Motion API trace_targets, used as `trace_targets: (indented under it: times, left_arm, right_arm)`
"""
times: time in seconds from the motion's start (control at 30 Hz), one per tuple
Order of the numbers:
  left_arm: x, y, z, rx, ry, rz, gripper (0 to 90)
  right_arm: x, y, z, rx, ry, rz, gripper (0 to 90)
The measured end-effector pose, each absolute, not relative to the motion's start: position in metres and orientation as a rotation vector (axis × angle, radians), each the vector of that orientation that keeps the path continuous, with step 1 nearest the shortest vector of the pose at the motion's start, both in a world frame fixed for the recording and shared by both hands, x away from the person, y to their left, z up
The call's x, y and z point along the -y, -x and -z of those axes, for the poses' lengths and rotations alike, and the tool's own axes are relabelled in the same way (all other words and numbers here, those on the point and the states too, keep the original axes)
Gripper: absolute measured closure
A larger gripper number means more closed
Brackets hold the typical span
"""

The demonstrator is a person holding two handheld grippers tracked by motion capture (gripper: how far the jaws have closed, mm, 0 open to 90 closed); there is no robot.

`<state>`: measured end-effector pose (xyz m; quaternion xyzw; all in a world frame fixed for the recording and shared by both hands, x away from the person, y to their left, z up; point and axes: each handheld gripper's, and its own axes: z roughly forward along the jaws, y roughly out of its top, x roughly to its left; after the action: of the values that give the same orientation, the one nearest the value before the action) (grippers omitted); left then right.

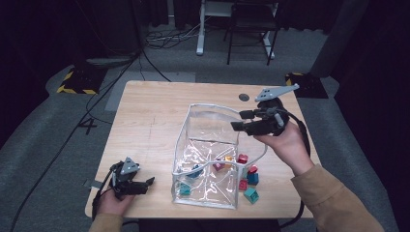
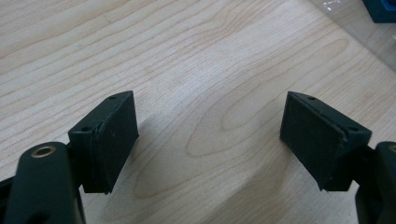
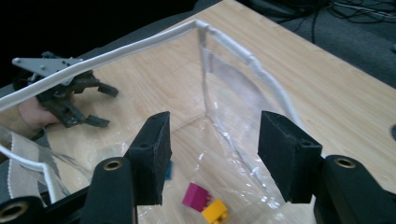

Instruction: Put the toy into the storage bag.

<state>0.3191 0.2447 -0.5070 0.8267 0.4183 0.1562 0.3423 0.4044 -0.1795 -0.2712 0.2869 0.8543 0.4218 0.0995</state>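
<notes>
A clear plastic bag with a white rim (image 1: 212, 106) stands open on the wooden table (image 1: 145, 125). Inside it lie a magenta brick (image 1: 218, 166), an orange brick (image 1: 228, 159), a blue one (image 1: 196, 170) and a teal one (image 1: 184, 188). My right gripper (image 1: 237, 120) hovers above the bag's right side, open and empty. Between its jaws (image 3: 212, 149) I look down at the magenta brick (image 3: 196, 196) and the orange brick (image 3: 215, 211). My left gripper (image 1: 151, 182) rests at the front left of the table, open (image 2: 210, 135) over bare wood.
Several loose bricks (image 1: 250, 195) lie outside the bag at its front right corner. A round cable hole (image 1: 244, 97) sits near the table's far right edge. Cables, a chair and a desk frame stand on the grey floor beyond.
</notes>
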Motion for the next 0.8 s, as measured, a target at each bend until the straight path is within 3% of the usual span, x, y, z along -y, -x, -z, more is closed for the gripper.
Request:
trace_targets:
  times: [0.8]
  left_arm:
    - [-0.245, -0.320, 0.507, -1.114, -2.137, -0.418, 19.9]
  right_arm:
    - [0.274, -0.406, 0.267, -2.291, -1.078, -1.274, 44.7]
